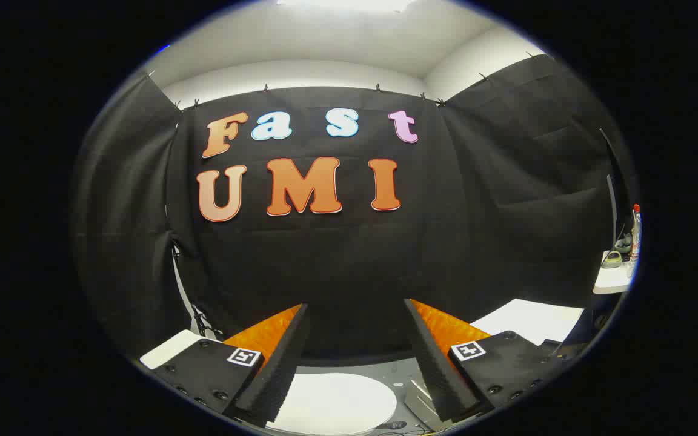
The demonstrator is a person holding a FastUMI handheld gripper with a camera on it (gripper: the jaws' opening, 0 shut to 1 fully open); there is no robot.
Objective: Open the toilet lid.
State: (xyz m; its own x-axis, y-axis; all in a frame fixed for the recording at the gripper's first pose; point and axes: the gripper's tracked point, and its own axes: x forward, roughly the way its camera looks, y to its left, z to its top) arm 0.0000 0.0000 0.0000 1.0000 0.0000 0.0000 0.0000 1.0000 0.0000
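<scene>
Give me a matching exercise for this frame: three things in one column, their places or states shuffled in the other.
Things:
1. tongs
2. toilet lid
3. spray bottle

Places or states:
A. on a white shelf far to the right
B. open, holding nothing
C. white, low down between the fingers

Pairs: 1-B, 2-C, 3-A

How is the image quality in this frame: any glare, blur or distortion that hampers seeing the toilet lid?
Gripper view: sharp, no motion blur. Fisheye bends the black cloth wall and its seams. Ceiling light blows out overhead. The white toilet lid, low between the open gripper fingers, is bright but evenly lit, partly cut off.
</scene>
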